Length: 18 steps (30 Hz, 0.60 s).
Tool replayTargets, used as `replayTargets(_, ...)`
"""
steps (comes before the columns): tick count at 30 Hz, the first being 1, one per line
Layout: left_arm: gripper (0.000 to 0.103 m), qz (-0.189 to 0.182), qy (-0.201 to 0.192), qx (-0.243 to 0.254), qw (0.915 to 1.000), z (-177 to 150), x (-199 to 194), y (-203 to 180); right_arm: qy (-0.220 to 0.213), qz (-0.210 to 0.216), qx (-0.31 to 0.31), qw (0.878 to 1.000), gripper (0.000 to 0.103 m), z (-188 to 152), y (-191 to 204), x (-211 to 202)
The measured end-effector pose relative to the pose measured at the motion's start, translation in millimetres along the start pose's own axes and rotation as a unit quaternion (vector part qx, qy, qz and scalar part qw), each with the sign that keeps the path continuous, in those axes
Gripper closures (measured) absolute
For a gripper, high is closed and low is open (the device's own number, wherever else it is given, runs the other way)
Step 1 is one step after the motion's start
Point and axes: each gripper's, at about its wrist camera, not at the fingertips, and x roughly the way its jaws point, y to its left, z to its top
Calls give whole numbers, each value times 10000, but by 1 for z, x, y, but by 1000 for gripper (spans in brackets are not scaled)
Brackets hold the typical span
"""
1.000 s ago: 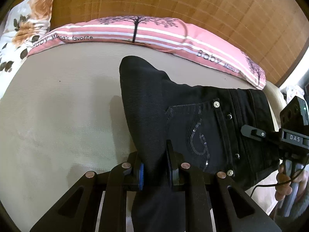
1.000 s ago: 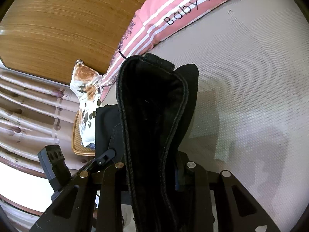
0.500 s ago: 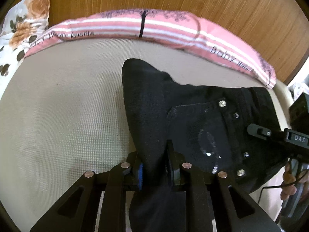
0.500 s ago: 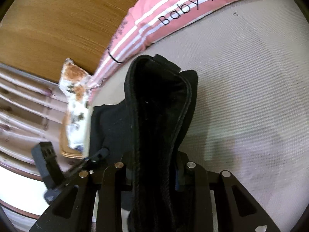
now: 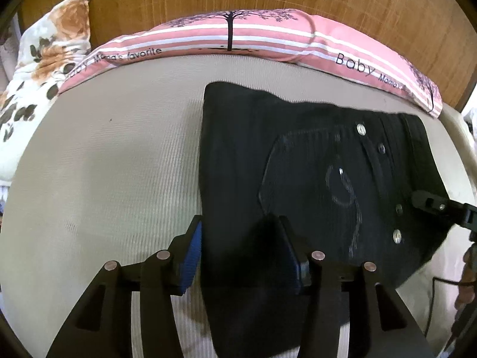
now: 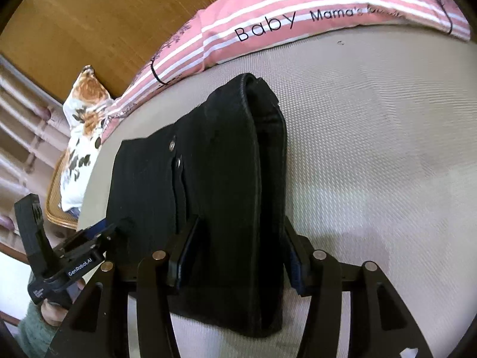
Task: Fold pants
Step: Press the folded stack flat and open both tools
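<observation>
1. In the left wrist view, the black pants (image 5: pixel 313 185) are seen lying folded on the bed (image 5: pixel 104 179), toward its right side, just short of the pink striped pillow (image 5: pixel 238 38) that runs along the headboard edge. A floral pillow (image 5: pixel 44 59) is seen at the far left corner. The rear pocket with its stitched motif and rivets faces up.

2. The left hand-held gripper (image 5: pixel 243 256) is seen with its jaws parted to a middling width, having just been opening. The folded edge of the pants lies between the pads, but cloth is not seen to be pinched; it appears released.

3. The tip of the right hand-held gripper (image 5: pixel 429 203) is seen at the waistband end, near the bed's right edge.

4. In the right wrist view, the waistband end of the pants (image 6: pixel 208 179) is seen stacked in several layers, flat on the bed (image 6: pixel 372 149). The right hand-held gripper (image 6: pixel 238 256) straddles this stack with jaws half-wide, having just been opening; the pads stand off the cloth on both sides.

5. The left hand-held gripper (image 6: pixel 98 235) is seen at the far end of the fold.

6. The cloth is judged to be a fairly heavy, soft denim, not fragile, and grippy rather than slippery. A doubled waistband or a folded edge is judged the best hold, all layers being taken together so the stack does not splay.
</observation>
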Motion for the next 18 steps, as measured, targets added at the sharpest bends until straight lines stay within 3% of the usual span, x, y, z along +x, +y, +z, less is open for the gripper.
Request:
replayTargets(8, 50, 94, -34, -74, 9999, -37, -19, 3, -190, -49, 27, 9998, 54, -27, -5, -24)
replayTargets(13, 49, 60, -54, -122, 9999, -45, -19, 6, -239, -376, -146, 9989, 54, -33, -4, -20)
replayTargets(18, 39, 50, -70, -269, 9996, -47, -14, 12, -286, -344, 76, 9990, 53, -38, -12, -17)
